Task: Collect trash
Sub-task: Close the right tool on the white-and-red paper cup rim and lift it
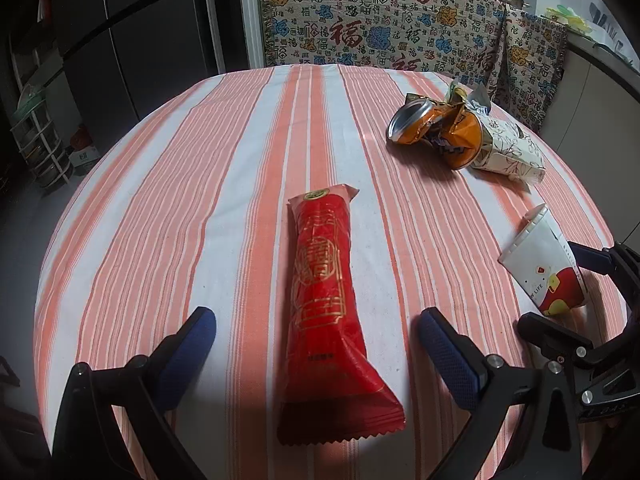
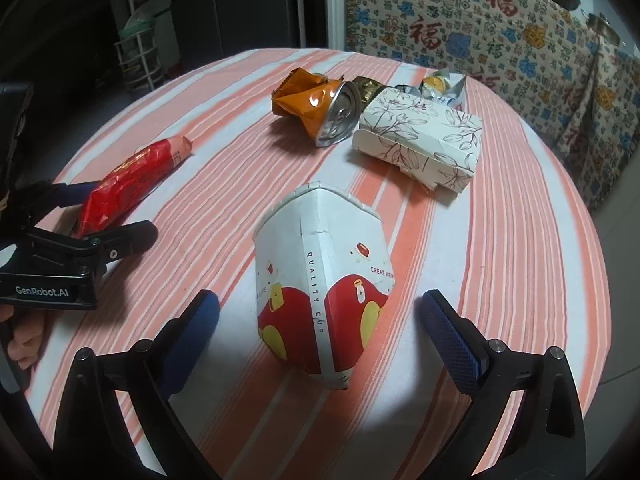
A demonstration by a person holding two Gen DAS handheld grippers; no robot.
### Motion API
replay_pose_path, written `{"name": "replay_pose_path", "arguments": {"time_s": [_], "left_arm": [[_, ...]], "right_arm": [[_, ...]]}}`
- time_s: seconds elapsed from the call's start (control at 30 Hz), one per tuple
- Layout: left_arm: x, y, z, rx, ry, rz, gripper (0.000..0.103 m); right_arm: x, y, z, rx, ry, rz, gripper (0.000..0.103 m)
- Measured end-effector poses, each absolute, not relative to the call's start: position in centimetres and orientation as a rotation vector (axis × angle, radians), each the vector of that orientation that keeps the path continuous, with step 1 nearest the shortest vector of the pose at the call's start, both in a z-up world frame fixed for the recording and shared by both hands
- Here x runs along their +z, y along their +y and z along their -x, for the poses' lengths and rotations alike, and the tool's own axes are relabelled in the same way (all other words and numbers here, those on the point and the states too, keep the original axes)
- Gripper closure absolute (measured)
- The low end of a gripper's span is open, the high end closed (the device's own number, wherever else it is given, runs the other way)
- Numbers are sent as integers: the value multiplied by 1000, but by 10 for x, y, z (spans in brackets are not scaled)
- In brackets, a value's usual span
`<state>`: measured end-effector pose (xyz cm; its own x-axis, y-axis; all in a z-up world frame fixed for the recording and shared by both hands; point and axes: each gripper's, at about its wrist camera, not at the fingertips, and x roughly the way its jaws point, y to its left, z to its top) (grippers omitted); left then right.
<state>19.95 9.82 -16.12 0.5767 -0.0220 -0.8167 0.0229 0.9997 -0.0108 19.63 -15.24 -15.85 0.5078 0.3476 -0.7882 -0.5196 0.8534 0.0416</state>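
A round table under an orange-and-white striped cloth [image 1: 224, 184] stands before a hanging patterned with red and blue Chinese characters [image 1: 380, 24]. Nearest the left gripper [image 1: 316, 340], whose jaws stand wide, lies a long red foil snack wrapper with gold print [image 1: 324, 300], its sealed end between the fingers. The right gripper [image 2: 320, 320], equally wide, straddles a flattened white paper cup with red and yellow shapes [image 2: 320, 280], reading "QUALITY CUP". Farther off sit a white floral-printed cardboard box [image 2: 420, 140], touching a crushed orange aluminium can [image 2: 320, 112]. The left tool's body reads "GenRobot.AI". The slick wrapper could slide out of a pinch, and the cup's creased wall may buckle and skid away.
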Motion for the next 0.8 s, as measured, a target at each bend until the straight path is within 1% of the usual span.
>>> {"name": "replay_pose_path", "arguments": {"time_s": [0.33, 0.37, 0.43, 0.5, 0.53, 0.6, 0.67, 0.7, 0.73, 0.77, 0.8], "left_arm": [[-160, 96, -205, -90, 978, -34, 0], [-159, 96, -207, -109, 992, -43, 1], [-154, 97, -210, -139, 1008, -40, 2], [-148, 97, -209, -157, 993, -46, 6], [-145, 97, -210, -165, 989, -53, 8], [-144, 94, -209, -175, 990, -73, 13], [-146, 90, -210, -174, 1000, -107, 28], [-147, 88, -211, -167, 1004, -123, 32], [-148, 86, -211, -157, 1004, -140, 40], [-148, 84, -210, -148, 1003, -150, 49], [-147, 82, -209, -148, 1000, -151, 54]], "right_arm": [[-154, -160, -200, 610, 927, 182, 1], [-153, -163, -202, 616, 936, 170, 1], [-149, -173, -204, 630, 956, 146, 4], [-145, -178, -203, 634, 955, 146, 12], [-142, -180, -201, 633, 947, 153, 12], [-136, -180, -196, 642, 932, 156, 13], [-129, -176, -192, 670, 906, 153, 13], [-128, -173, -191, 679, 899, 157, 13], [-127, -168, -190, 686, 896, 168, 14], [-127, -164, -191, 689, 898, 179, 16], [-129, -159, -192, 687, 906, 194, 20]]}}
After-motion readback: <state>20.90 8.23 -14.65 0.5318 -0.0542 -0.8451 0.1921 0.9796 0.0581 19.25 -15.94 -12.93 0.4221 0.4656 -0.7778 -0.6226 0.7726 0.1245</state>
